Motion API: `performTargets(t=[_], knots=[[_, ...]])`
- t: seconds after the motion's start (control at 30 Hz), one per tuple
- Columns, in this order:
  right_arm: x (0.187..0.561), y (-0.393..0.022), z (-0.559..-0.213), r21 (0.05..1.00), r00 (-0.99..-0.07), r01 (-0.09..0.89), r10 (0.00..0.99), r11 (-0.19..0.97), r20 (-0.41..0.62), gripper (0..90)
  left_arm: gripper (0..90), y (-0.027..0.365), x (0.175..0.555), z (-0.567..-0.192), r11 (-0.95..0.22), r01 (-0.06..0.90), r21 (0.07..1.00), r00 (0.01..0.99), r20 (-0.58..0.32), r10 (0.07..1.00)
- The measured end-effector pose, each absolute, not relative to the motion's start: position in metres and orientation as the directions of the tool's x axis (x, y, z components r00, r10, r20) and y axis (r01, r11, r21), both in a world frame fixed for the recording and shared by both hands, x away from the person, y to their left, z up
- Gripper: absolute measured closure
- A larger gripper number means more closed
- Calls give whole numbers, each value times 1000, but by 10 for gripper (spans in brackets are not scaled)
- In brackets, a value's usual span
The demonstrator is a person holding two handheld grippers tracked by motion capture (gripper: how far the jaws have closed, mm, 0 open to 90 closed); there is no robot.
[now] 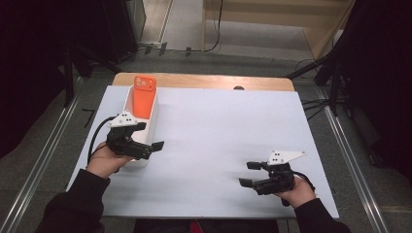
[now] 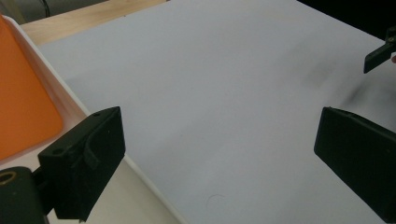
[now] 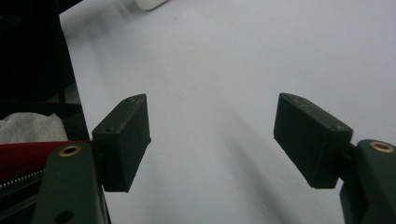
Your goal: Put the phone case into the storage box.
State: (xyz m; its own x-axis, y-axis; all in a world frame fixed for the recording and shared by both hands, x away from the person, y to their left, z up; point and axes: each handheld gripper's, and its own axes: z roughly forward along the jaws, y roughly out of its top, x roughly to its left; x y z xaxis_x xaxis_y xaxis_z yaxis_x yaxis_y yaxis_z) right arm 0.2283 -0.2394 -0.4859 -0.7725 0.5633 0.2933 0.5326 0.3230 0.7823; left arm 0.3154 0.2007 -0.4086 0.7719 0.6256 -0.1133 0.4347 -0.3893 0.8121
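Two grippers sit over a white table (image 1: 218, 145), one in each of the person's hands. The left gripper (image 1: 148, 136) hangs at the near end of a long white tray (image 1: 154, 121) that stands at the table's left side. Its jaws are spread wide with nothing between them: in the left gripper view one jaw lies over the tray's rim (image 2: 70, 100) and the other over bare table. An orange phone case (image 1: 144, 97) lies in the tray, leaning toward the far end with its camera cut-out uppermost; it reaches past the tray's far edge. The same orange case (image 2: 23, 102) shows at the left edge of the left gripper view, just beyond the jaw and apart from it.

The right gripper (image 1: 251, 174) rests low at the table's near right, well apart from the tray, pointing left across the sheet. Its jaws stand released, with bare table surface (image 3: 215, 116) between them.
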Motion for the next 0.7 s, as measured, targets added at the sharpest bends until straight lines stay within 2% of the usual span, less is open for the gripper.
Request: performTargets(t=[0.3, 0.7], knots=[[228, -239, -486, 783, -775, 530, 561, 325, 292, 260, 22, 196, 300, -413, -407, 382, 830, 802, -78, 592], [227, -239, -486, 781, -774, 532, 562, 326, 292, 260, 23, 194, 286, -420, -415, 366, 833, 821, -79, 565]])
